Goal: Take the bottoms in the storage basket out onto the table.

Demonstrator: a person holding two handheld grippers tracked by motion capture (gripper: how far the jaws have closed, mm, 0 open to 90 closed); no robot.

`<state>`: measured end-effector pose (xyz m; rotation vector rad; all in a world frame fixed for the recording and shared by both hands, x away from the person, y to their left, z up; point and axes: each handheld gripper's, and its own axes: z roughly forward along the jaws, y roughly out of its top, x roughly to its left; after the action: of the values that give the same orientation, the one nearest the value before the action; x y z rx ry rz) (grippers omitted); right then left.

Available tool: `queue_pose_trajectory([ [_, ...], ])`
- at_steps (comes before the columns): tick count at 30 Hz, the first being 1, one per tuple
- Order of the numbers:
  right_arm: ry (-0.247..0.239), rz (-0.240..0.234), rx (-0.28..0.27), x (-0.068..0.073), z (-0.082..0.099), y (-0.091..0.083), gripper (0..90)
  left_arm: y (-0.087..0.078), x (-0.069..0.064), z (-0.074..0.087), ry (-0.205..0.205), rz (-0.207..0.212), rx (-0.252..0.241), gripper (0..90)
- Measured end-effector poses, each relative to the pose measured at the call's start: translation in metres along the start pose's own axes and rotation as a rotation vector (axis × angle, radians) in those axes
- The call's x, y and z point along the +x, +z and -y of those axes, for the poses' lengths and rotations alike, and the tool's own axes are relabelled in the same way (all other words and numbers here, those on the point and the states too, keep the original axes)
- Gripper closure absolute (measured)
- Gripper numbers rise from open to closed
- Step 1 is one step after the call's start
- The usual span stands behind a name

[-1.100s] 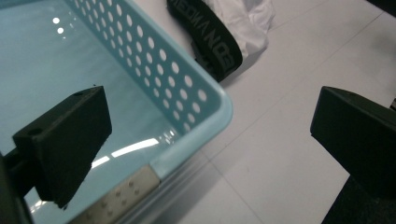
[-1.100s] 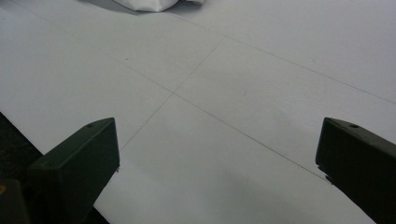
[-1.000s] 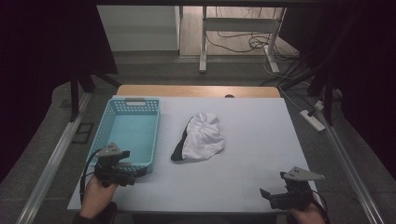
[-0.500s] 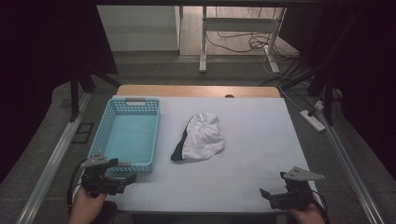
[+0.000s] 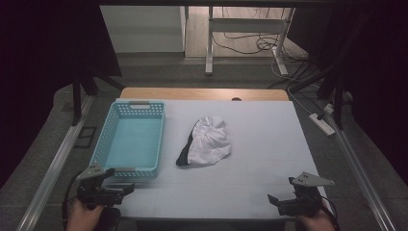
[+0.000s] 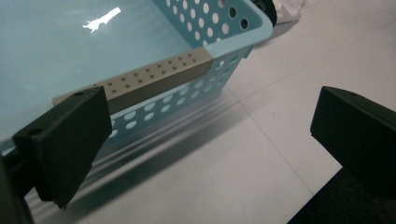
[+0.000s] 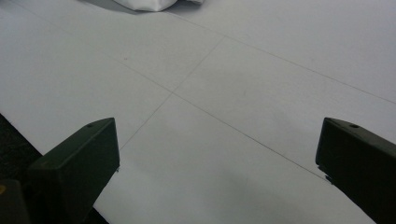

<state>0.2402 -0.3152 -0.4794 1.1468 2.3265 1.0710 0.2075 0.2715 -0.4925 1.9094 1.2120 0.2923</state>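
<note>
Hovering L gripper by basket, R gripper open

Each hand-held gripper black, grey three-cornered top plate, blocky black jaws, trailing cable

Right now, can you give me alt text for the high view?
A crumpled white cloth with a dark edge lies mid-table beside an empty light blue basket on its left. At the near edge, the left tongs sit by the basket's near end and the right tongs at the opposite corner, both open.
</note>
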Motion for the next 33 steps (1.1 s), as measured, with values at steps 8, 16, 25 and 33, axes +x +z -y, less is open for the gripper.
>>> queue_pose_trajectory([
  [8, -0.001, -0.001, -0.001, 0.0, 0.0, 0.0, 0.0, 0.0, 0.002, 0.007, 0.005, 0.004, 0.013, 0.0],
  [16, -0.003, 0.0, 0.0, 0.0, 0.0, 0.0, 0.0, 0.0, 0.003, 0.012, 0.02, 0.005, 0.028, 0.0],
  [25, -0.006, 0.001, 0.001, 0.0, 0.0, 0.0, 0.0, -0.002, 0.004, 0.016, 0.017, 0.013, 0.037, 0.0],
  [33, -0.008, 0.004, 0.003, 0.001, 0.0, 0.0, 0.0, -0.003, 0.006, 0.018, 0.007, 0.026, 0.052, 0.0],
])
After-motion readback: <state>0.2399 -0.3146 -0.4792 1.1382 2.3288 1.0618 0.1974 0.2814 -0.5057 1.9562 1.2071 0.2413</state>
